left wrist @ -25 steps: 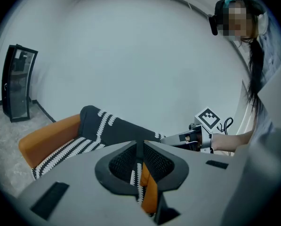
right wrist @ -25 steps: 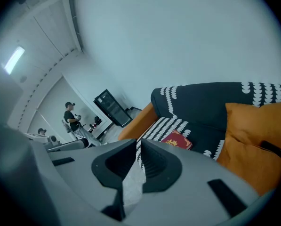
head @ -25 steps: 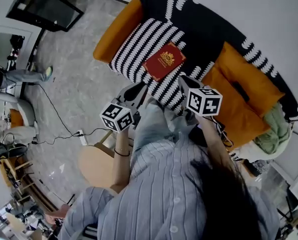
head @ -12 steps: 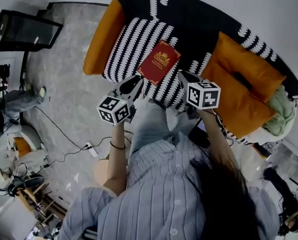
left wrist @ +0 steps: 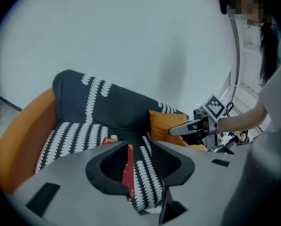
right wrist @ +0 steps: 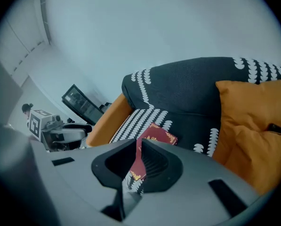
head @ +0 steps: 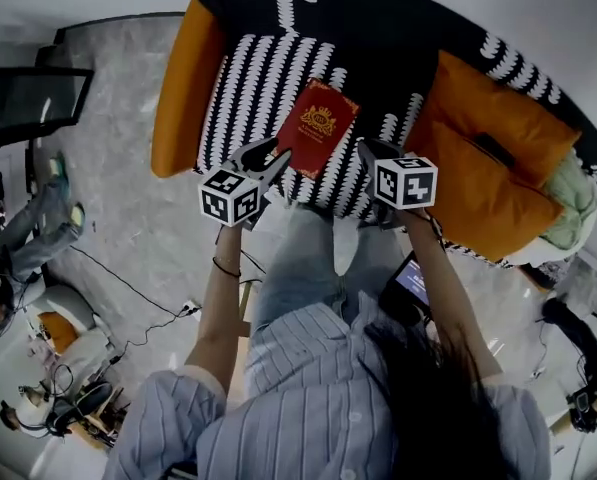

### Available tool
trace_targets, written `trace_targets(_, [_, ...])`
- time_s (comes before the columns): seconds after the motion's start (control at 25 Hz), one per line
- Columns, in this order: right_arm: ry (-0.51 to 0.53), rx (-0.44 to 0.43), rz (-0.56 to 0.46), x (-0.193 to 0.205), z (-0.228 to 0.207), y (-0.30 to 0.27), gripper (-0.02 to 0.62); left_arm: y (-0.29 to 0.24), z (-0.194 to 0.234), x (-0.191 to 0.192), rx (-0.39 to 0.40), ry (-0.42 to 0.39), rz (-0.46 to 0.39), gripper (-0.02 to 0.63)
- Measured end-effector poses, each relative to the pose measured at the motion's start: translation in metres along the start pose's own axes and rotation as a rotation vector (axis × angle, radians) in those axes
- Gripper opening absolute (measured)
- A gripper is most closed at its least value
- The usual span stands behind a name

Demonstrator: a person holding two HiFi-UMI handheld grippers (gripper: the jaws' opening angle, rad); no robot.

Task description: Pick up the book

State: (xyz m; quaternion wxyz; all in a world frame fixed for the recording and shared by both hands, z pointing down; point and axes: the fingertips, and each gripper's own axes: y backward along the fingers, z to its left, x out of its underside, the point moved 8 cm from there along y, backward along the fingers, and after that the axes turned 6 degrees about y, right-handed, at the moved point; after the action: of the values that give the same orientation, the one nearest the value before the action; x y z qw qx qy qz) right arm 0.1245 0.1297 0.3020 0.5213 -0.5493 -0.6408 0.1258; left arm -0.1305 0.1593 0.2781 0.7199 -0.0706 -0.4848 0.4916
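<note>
**Red book flat on the sofa seat, left gripper nearest**

The book lies on the black-and-white patterned seat, its long axis slanting from near-left to far-right. It sits just beyond the two grippers and between them. The left gripper's tips are just beside the book's near-left edge. Its jaws are opening with nothing pinched, and the book shows ahead through the gap. The right gripper, to the book's right, has its jaws pressed together and empty. An orange cushion lies farther right.

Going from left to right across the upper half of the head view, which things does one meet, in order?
Dark screen → orange armrest → red book → orange cushion → green cloth.
</note>
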Motion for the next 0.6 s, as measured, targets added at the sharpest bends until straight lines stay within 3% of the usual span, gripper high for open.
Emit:
trace_targets(0.28, [-0.177,0.008,-0.03,0.014,-0.024,-0.045,0.04,-0.048,0.06,0.012,0.048,-0.046,0.176,0.195])
trace_targets(0.48, [-0.353,0.036,-0.038,0.037,-0.044,-0.08,0.04,-0.076,0.101,0.03,0.066,-0.047,0.279,0.21])
trace_targets(0.6, [-0.408,0.062,-0.033,0.049,-0.049,-0.089,0.041,-0.085,0.115,0.04,0.079,-0.051,0.331,0.216])
